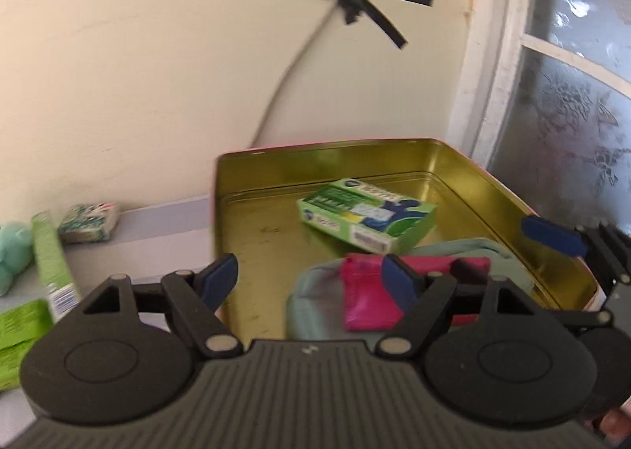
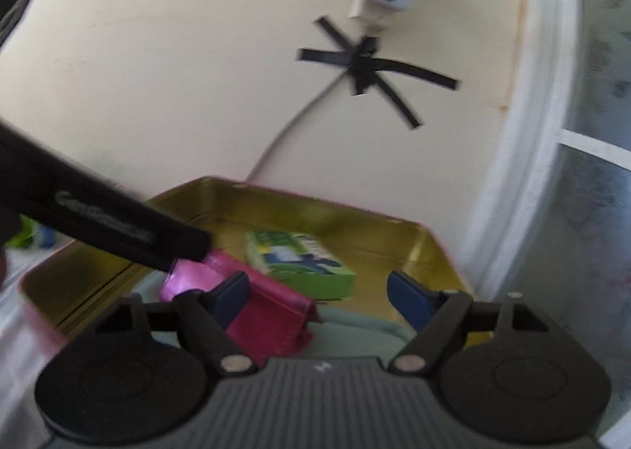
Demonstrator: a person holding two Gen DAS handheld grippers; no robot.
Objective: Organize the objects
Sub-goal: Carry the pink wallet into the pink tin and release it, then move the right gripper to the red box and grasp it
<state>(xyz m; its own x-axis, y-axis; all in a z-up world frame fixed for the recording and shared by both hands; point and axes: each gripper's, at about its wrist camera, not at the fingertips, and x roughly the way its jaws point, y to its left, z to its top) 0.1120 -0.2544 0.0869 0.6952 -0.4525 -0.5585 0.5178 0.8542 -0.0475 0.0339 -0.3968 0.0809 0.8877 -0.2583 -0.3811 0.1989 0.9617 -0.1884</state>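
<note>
A gold tin tray (image 1: 252, 169) (image 2: 276, 204) stands against the wall. In it lie a green box (image 1: 366, 214) (image 2: 303, 263), a pink pouch (image 1: 363, 299) (image 2: 272, 315) and a pale teal cloth (image 1: 311, 295) (image 2: 355, 326) under the pouch. My left gripper (image 1: 309, 275) is open and empty over the tray's near side. My right gripper (image 2: 319, 291) is open and empty above the pouch and cloth; its blue fingertip (image 1: 552, 234) shows at the tray's right rim in the left wrist view. The left gripper's black body (image 2: 98, 220) crosses the right wrist view.
On the grey table (image 1: 157, 220) left of the tray lie a patterned packet (image 1: 88, 222), a teal soft item (image 1: 14, 256), a green tube (image 1: 51, 263) and a green pack (image 1: 19, 334). A cable (image 1: 292, 66) is taped to the wall. A frosted window (image 1: 572, 94) stands at right.
</note>
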